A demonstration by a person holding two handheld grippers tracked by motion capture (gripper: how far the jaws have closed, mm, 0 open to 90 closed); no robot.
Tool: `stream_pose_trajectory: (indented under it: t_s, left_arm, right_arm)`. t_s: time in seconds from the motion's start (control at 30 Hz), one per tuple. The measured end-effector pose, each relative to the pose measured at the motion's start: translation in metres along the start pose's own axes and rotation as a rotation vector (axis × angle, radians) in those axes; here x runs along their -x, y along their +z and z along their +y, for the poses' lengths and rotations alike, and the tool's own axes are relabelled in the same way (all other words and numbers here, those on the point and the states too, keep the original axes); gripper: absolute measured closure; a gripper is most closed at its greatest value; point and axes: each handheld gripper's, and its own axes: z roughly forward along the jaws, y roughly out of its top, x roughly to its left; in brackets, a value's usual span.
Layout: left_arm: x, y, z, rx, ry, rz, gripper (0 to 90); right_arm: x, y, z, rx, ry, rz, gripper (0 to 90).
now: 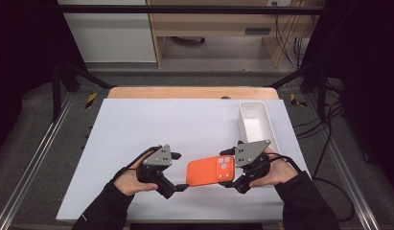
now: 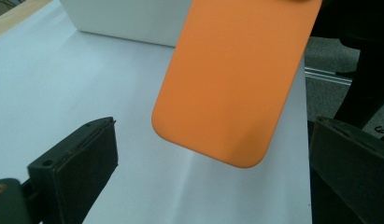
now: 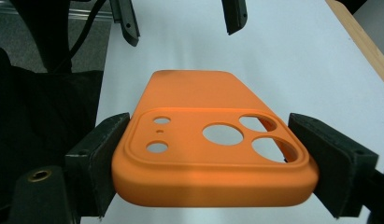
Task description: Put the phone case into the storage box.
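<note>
Right tongs (image 3: 206, 158) clamp orange phone case (image 3: 199, 116); left tongs (image 2: 213, 168) gape

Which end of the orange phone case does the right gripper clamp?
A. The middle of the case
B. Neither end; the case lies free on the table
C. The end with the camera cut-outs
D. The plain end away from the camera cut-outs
C: in the right gripper view, the right gripper has its jaws pressed on both sides of the orange phone case right at the camera cut-outs.
</note>
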Motion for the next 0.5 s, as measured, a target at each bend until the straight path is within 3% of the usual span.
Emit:
stream_pose_trajectory:
  t_s: [0.2, 0.5]
  left_arm:
    - [-0.001, 0.001, -0.002, -0.025, -0.043, 0.000, 0.8]
    - [0.003, 0.006, -0.003, -0.062, -0.012, -0.020, 1.6]
  right_arm:
    - [0.001, -0.003, 0.005, -0.026, -0.004, 0.004, 16.3]
    - [0.002, -0.006, 0.015, -0.086, -0.008, 0.025, 16.3]
